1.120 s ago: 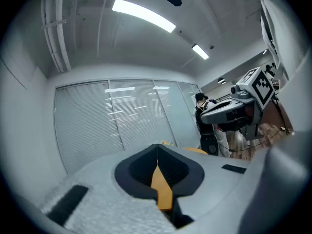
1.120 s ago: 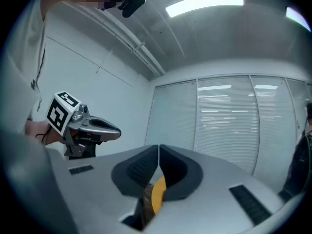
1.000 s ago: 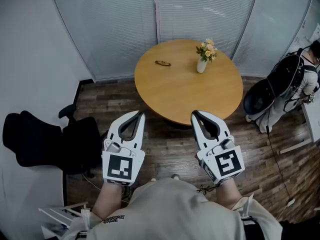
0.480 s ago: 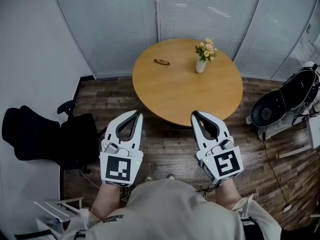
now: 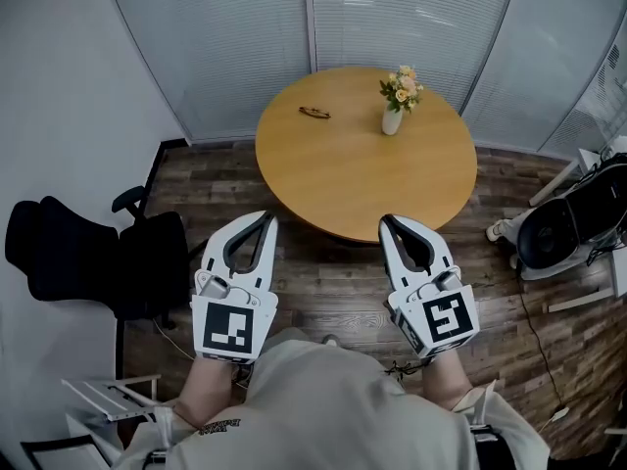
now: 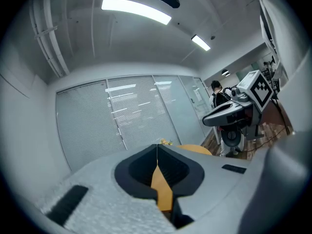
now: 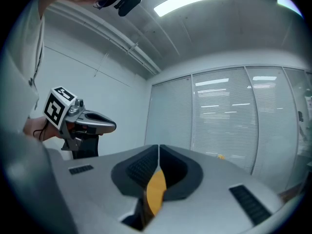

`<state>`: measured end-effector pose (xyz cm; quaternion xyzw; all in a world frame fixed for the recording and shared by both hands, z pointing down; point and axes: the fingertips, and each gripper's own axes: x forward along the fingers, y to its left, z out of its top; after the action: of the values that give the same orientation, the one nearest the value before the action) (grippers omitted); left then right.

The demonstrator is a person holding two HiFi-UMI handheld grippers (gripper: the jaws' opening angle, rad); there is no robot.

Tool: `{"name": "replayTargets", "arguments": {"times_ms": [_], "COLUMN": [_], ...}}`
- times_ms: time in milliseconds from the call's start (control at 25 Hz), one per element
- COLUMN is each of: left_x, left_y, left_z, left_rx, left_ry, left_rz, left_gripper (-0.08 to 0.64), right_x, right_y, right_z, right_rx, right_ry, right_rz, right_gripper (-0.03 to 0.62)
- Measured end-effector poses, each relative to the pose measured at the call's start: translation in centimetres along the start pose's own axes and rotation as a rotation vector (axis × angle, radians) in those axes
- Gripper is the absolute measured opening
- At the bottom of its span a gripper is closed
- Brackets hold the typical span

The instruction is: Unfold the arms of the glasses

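Observation:
A pair of folded glasses [image 5: 314, 114] lies on the far left part of the round wooden table [image 5: 333, 179]. My left gripper [image 5: 266, 218] and right gripper [image 5: 387, 222] are held side by side over the floor, short of the table's near edge. Both are shut with nothing between the jaws. In the left gripper view my left gripper [image 6: 157, 146] has its tips pressed together, and the right gripper [image 6: 243, 104] shows off to the side. In the right gripper view the tips of my right gripper [image 7: 159, 147] meet, and the left gripper [image 7: 80, 121] shows to the left.
A white vase of flowers [image 5: 395, 100] stands on the table's far right part. A black office chair [image 5: 93, 262] sits at the left, another black chair [image 5: 573, 228] at the right. Glass walls with blinds [image 5: 313, 27] close the back. Cables lie on the wood floor [image 5: 534, 341].
The view has shifted a little closer to the table, both grippers staying shut in front of me. The person and chair at the right have slid toward the frame's edge.

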<state>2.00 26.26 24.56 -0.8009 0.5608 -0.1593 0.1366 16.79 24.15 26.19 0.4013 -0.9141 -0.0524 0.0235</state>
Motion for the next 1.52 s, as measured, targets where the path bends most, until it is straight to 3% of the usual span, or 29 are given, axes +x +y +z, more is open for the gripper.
{"name": "replayTargets", "arguments": {"times_ms": [360,800,1200,1520], "left_x": [0.2,3.1,7.7,14.0], "left_y": [-0.7,1.6,7.4,13.4], "left_z": [-0.5,-3.4,-6.4,-8.4], "left_rx": [0.024,0.008,-0.015,-0.002], "left_ry": [0.022,0.025,0.032,0.037], "left_rz": [0.017,0.014,0.014,-0.038], "left_gripper": [0.023,0.023,0.023,0.023], "right_x": [0.9,5.0,12.4,20.3], "right_y": [-0.1,-0.6,-1.5,-4.0], "right_z": [-0.9,-3.1,-3.5,-3.9], "right_rx": [0.023,0.022,0.038,0.060], "right_ry": [-0.022,0.005,0.016,0.051], "right_rz": [0.023,0.020,0.016,-0.018], "right_gripper": [0.034,0.034,0.034,0.034]}}
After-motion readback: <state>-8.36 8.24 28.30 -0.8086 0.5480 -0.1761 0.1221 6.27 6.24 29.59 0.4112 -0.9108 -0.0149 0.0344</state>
